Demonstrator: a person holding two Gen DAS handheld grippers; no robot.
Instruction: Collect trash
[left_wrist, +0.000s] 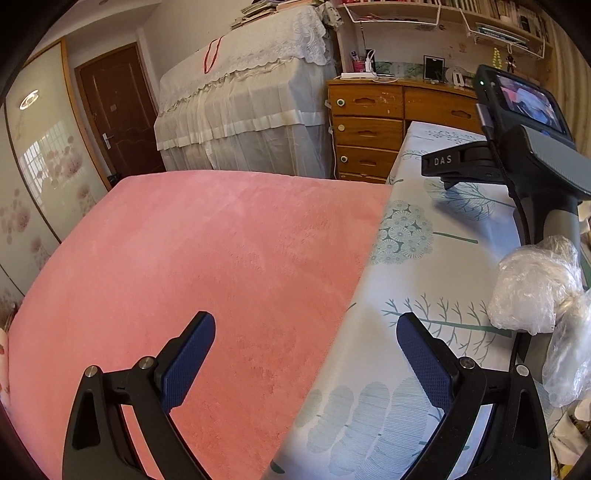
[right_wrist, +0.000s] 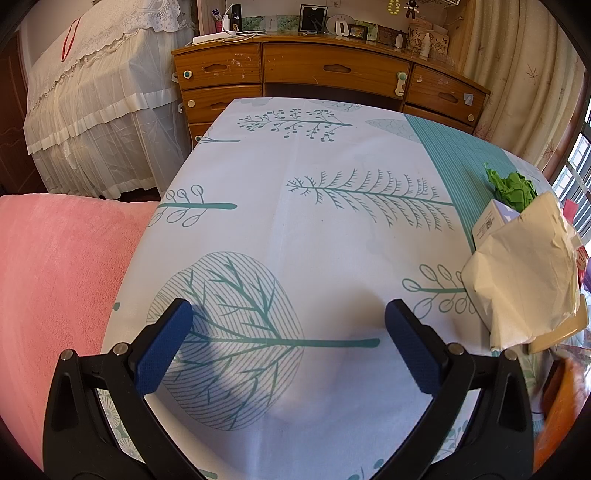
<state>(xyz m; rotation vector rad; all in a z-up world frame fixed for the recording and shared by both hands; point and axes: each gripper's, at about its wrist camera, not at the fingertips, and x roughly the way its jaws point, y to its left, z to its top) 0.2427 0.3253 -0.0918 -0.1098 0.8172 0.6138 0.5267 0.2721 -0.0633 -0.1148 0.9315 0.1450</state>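
Both tools, left tool (left_wrist: 306, 334) and right tool (right_wrist: 288, 321), were spread and empty. I judged the crumpled plastic wrap (left_wrist: 532, 288) the nearest target: approach low, straddle it, then squeeze gently.

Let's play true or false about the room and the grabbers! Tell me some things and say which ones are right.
1. Both grabbers are holding trash. False: the left gripper and the right gripper are open and empty.
2. A pink blanket lies beside the leaf-print sheet. True.
3. The crumpled green paper sits in the middle of the sheet. False: it is at the right edge.
4. A wooden dresser stands behind the sheet. True.
5. Crumpled clear plastic lies on the sheet. True.
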